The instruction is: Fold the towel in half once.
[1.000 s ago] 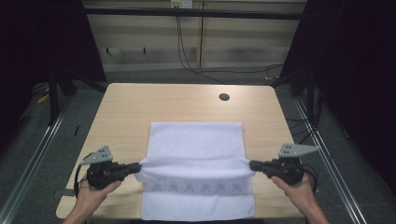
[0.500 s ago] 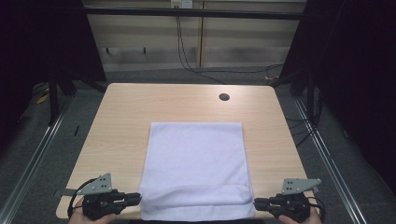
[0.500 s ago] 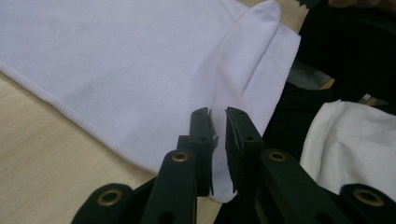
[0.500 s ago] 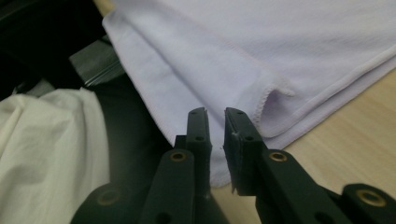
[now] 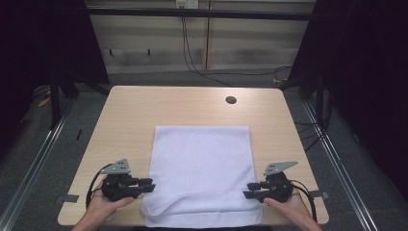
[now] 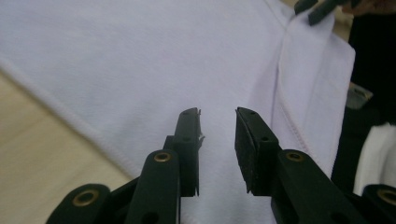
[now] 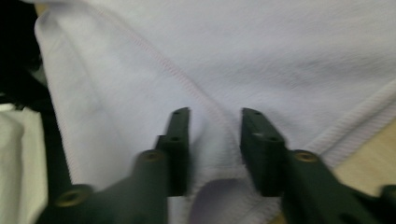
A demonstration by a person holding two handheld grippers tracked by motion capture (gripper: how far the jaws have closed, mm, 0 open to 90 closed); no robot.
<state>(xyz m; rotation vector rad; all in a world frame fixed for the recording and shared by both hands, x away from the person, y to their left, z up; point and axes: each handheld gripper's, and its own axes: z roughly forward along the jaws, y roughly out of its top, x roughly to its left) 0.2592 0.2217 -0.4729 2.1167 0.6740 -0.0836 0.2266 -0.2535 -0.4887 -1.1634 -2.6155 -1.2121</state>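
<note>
On the wooden table (image 5: 130, 120) – white towel (image 5: 202, 168); both grippers released, jaws just opening; dark room

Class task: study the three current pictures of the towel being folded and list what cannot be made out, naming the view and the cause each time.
- The towel: high view, its near hem runs off the picture's bottom edge.
- Right tongs: right gripper view, motion blur smears them and the fabric beneath.
- Pale object: left gripper view, cut by the right edge; unidentifiable.
- Dark round spot on the table: high view, too small to tell hole from object.
</note>
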